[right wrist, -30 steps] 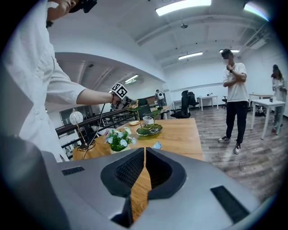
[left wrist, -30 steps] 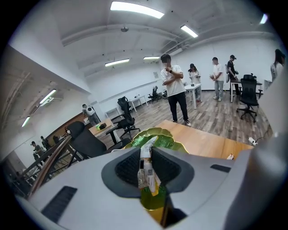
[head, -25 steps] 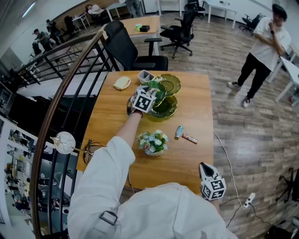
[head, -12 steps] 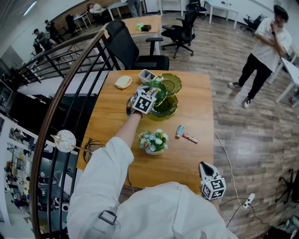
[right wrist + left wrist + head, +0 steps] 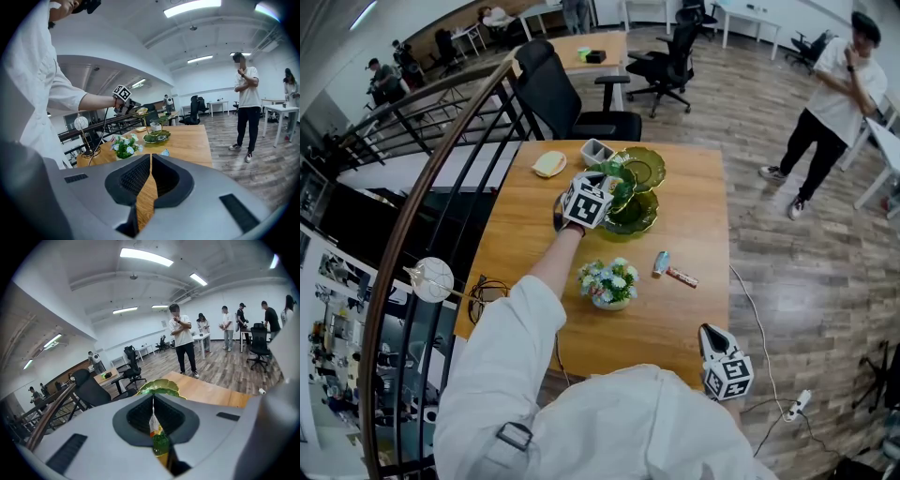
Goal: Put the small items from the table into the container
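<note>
Pinching a small green packet (image 5: 159, 442) by its thin edge, the left gripper (image 5: 153, 405) is closed on it at the far side of the table (image 5: 694, 206). The green dishes (image 5: 630, 192) are right ahead, and a white tub (image 5: 594, 152) sits just beyond them. The tub looks the likeliest container, though that is a guess. With so little wrapper in the jaws, the hold should stay firm. The lift should clear the dish rims, and release should wait until the packet hangs squarely over the opening. The right gripper (image 5: 151, 164) is closed on nothing, low at the table's near right edge. 2 more small items, a blue packet (image 5: 660, 263) and a red bar (image 5: 681, 277), lie close together mid-table, well apart from the tub. A flower pot (image 5: 606, 285) stands under the reaching left arm and could be knocked on the way back. A pale yellow thing (image 5: 547, 164) lies left of the tub, and a chair (image 5: 553, 94) stands behind the table.
</note>
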